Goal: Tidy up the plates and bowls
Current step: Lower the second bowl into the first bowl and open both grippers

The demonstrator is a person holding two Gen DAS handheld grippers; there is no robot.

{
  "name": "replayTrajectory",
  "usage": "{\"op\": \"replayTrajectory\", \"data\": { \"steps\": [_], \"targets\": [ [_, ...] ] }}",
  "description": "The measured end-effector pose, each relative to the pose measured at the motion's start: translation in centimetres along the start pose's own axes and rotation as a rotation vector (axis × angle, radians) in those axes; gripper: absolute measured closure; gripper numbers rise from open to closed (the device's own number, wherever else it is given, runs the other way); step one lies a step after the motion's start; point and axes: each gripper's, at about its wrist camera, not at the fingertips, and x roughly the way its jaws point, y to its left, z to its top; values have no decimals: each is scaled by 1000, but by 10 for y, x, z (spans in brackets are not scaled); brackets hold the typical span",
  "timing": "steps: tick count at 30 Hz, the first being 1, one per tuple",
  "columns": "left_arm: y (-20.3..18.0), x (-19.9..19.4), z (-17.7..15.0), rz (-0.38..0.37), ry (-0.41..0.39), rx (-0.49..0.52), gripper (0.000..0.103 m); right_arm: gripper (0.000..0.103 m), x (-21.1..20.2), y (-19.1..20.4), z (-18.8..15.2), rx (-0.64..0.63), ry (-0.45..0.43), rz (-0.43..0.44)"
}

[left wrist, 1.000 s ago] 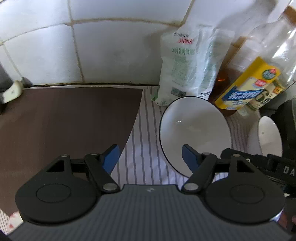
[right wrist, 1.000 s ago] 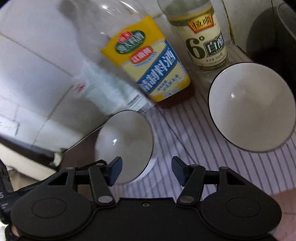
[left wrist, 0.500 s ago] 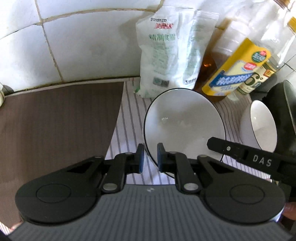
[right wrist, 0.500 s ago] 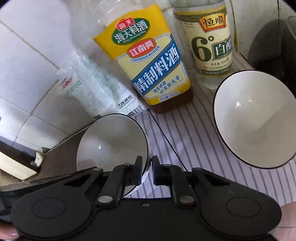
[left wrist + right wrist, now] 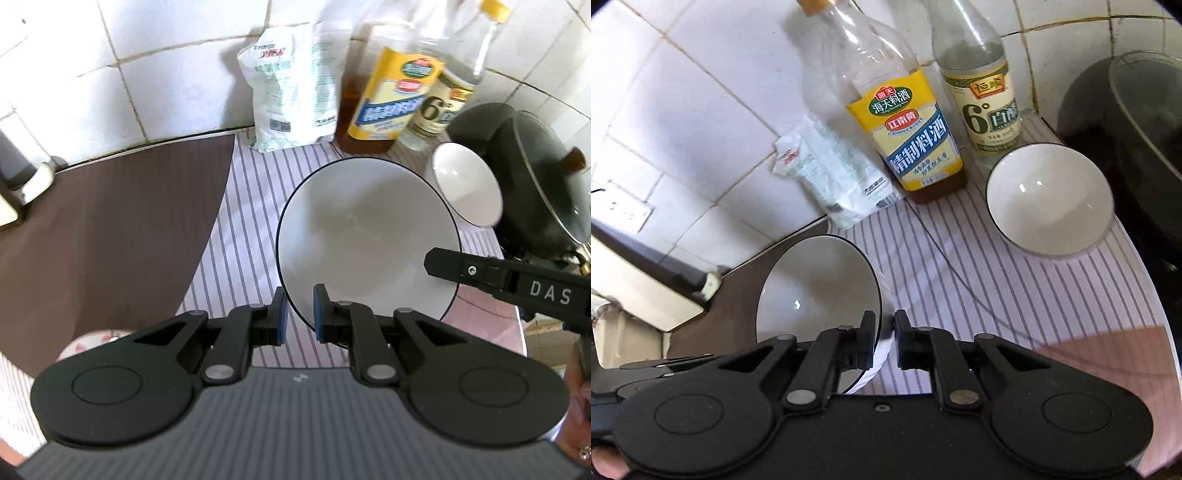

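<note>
Two white bowls visible, left wrist view first. Left gripper (image 5: 298, 315): jaws clamped on the near rim of the large bowl (image 5: 369, 240), blue pads on either side of the black-edged rim. Large bowl positioned over the striped cloth (image 5: 251, 229) on the worktop; contact with the cloth cannot be determined. Right gripper (image 5: 517, 280) entering from the right edge, reaching to the far side of the same rim. Small bowl (image 5: 467, 184) behind and to the right, just beside the dark pot (image 5: 528, 177). White bag (image 5: 288, 88), yellow-label bottle (image 5: 391, 96) and clear bottle (image 5: 443, 107) lined up against the tiled wall (image 5: 166, 74). Brown mat (image 5: 110, 236) left of the cloth.

Right wrist view. Right gripper (image 5: 885, 339): jaws clamped on the rim of the large bowl (image 5: 816, 288), bowl tilted with its opening toward the left. Small bowl (image 5: 1049, 199) upright on the striped cloth (image 5: 997, 288), well apart from the large bowl, near the clear bottle (image 5: 982, 88) and the dark pot (image 5: 1137, 129). Yellow-label bottle (image 5: 905, 136) and white bag (image 5: 834, 173) at the wall.
</note>
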Motion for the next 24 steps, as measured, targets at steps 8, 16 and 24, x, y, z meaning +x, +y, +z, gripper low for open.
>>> {"op": "replayTrajectory", "data": {
  "steps": [8, 16, 24],
  "targets": [
    [-26, -43, -35, 14, -8, -14, 91, 88, -51, -6, -28, -19, -14, 41],
    [-49, -65, -74, 20, -20, -51, 91, 88, -86, -21, -53, -81, 5, 83],
    [-67, -65, -108, 75, -64, -87, 91, 87, -90, -41, -73, -142, 34, 104]
  ]
}}
